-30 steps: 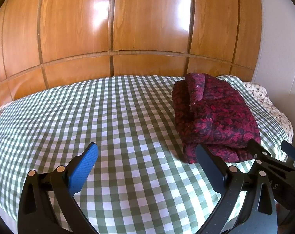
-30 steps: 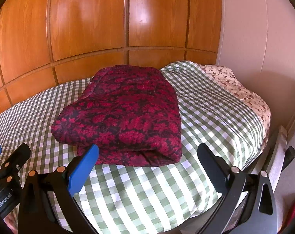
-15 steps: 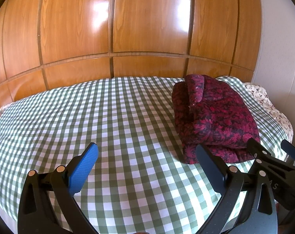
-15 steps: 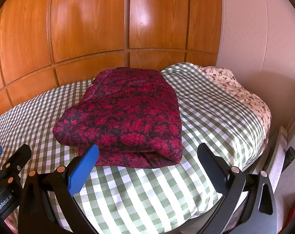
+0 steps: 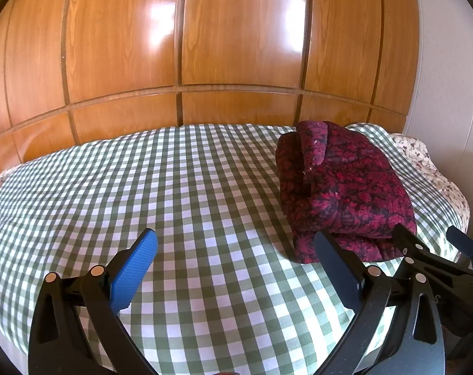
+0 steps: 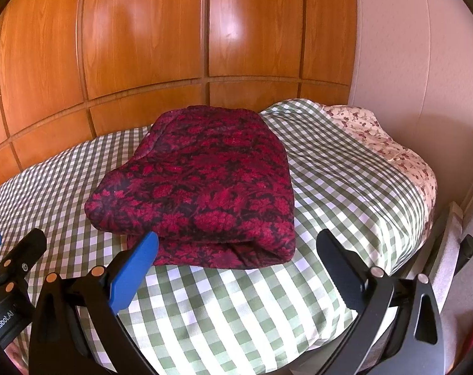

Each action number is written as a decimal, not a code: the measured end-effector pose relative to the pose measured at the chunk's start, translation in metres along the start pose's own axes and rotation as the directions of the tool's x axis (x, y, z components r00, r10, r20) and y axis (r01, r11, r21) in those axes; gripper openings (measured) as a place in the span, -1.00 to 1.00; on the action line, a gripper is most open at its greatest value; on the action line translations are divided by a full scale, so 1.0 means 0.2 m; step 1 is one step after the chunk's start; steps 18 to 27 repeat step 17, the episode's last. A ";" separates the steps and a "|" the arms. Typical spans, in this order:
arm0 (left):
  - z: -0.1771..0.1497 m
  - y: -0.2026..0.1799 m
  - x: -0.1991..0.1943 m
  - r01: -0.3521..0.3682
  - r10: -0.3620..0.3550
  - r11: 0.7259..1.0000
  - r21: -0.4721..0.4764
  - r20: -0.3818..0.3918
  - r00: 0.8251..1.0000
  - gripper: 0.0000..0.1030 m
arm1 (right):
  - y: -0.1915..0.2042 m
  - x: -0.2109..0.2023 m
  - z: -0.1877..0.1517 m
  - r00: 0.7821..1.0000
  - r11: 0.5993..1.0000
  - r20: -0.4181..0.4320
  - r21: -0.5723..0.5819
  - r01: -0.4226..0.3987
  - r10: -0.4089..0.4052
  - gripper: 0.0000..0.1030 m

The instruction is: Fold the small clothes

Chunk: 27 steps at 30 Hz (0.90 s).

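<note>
The red-and-black patterned garment (image 6: pixel 205 187) lies folded in a thick bundle on the green checked sheet (image 6: pixel 345 181), just ahead of the right gripper (image 6: pixel 236 243), whose spread jaws hold nothing. From the left gripper (image 5: pixel 236 243), likewise released and empty, it sits beyond the right jaw; its far edge may be a rolled sleeve.

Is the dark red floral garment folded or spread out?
Folded: the dark red floral garment lies as a compact stack, with layered edges at its front.
</note>
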<state>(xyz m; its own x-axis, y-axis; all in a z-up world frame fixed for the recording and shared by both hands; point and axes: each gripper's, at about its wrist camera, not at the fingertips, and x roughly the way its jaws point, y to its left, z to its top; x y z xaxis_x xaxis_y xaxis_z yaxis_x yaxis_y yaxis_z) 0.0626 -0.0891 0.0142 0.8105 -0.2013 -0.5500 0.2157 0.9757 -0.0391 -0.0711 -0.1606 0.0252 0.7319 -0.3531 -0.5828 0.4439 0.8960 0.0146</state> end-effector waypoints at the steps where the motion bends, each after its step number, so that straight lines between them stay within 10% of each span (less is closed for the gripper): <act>1: 0.00 0.00 0.00 0.001 -0.001 1.000 0.002 -0.002 1.000 0.92 | 0.00 0.00 0.00 1.000 1.000 0.000 0.001 0.001 -0.001 0.96; 27: -0.06 0.11 0.20 -0.043 0.039 0.998 -0.038 -0.121 0.992 0.92 | -0.43 0.29 0.25 0.999 0.979 -0.037 0.202 0.036 -0.029 0.96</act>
